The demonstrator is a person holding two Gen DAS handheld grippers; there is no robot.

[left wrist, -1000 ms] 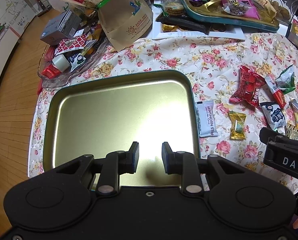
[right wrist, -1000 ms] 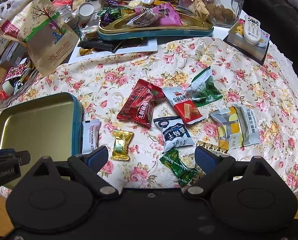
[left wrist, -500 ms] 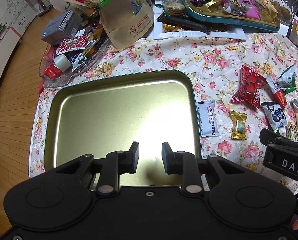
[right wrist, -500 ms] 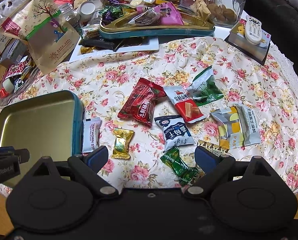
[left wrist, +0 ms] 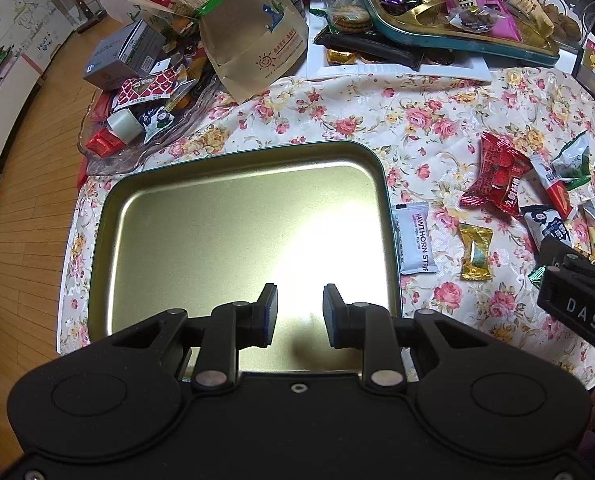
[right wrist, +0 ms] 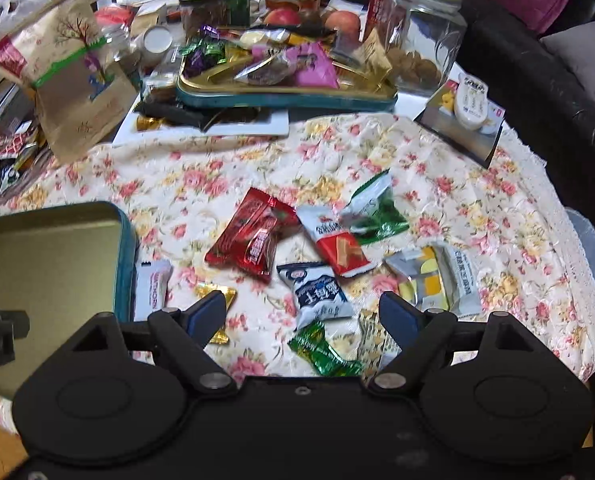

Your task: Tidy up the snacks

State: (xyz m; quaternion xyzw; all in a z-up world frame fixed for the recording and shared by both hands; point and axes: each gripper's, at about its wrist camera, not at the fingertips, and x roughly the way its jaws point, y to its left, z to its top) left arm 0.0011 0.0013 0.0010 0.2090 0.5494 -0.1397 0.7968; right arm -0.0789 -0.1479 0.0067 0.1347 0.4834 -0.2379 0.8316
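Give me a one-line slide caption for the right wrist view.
Right claw open above loose wrapped snacks on the floral tablecloth, with the empty tin tray at left.

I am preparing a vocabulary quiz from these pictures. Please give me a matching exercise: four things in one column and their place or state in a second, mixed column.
Things:
1. gold rectangular metal tray
2. white hawthorn strip packet
3. gold-wrapped candy
4. clear glass jar

Places or states:
A. lies right beside the tray's outer wall
B. stands at the far end of the table
C. holds nothing
D. lies on the floral cloth, apart from the tray

Pairs: 1-C, 2-A, 3-D, 4-B
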